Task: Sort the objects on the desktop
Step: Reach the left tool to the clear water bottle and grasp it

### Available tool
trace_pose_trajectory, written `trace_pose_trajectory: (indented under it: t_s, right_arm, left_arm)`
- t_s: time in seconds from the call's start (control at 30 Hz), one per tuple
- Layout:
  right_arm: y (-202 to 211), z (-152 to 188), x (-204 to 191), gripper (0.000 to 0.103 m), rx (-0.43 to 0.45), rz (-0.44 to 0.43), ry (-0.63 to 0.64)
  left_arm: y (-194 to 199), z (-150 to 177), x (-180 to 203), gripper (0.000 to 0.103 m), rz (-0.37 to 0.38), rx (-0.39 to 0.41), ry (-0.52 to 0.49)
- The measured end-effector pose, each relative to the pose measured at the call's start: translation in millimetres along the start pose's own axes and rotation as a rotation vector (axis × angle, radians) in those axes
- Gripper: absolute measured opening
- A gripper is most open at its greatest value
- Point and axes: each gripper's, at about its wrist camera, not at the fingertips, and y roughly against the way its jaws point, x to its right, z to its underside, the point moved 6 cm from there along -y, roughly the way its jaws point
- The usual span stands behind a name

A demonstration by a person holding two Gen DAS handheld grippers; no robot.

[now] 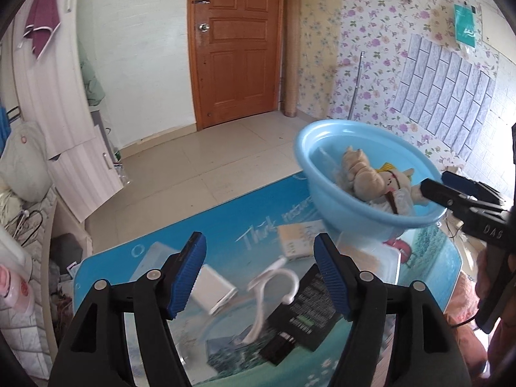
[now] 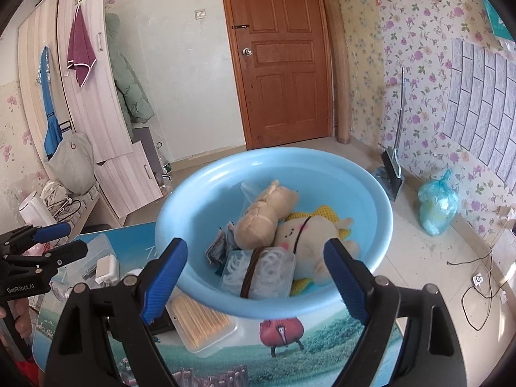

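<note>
Two grippers work over a small table (image 1: 225, 219) covered with a blue landscape-print mat. The left gripper (image 1: 259, 277) hangs above the loose items with its blue-padded jaws spread wide and nothing between them. The right gripper (image 2: 254, 277) is likewise wide open and empty, pointed at the light blue plastic basin (image 2: 200, 200) that sits at the table's far right end.

Part of the sorting is already done, judging by what lies in the basin: a beige plush toy (image 2: 267, 216), a cream plush with yellow trim (image 2: 309, 238), a clear pouch of white cable (image 2: 267, 271) and a small dark packet (image 2: 217, 248). On the table remain a white charger block (image 1: 214, 290), a white hook-shaped clip (image 1: 274, 277), a black labelled box (image 1: 309, 309), a cream card pack (image 1: 295, 242) and a clear box of wooden sticks (image 2: 200, 322) tucked just beside the basin's near wall.

The step in hand looks like choosing the next piece for the left gripper, which hovers nearest the white clip and the charger. The next move calls for lowering the open jaws around one of these, closing on it firmly, then carrying it over the basin's rim. The clip is thin and curved, so it could slip unless gripped across its thicker part.
</note>
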Motion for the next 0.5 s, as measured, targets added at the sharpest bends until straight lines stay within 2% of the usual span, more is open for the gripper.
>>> trace_pose_trajectory:
  t_s: [0.27,0.5]
  right_arm:
    - [22.0,20.8,-5.7,0.088,-0.017,0.011,0.002]
    - [25.8,58.1,-8.0,0.088,-0.106,0.023,0.016]
  left_arm:
    - [16.7,39.4,-45.3,0.069,-0.053,-0.027,0.073]
    - [24.4,80.7,-80.5,0.073,-0.095,-0.073,0.125]
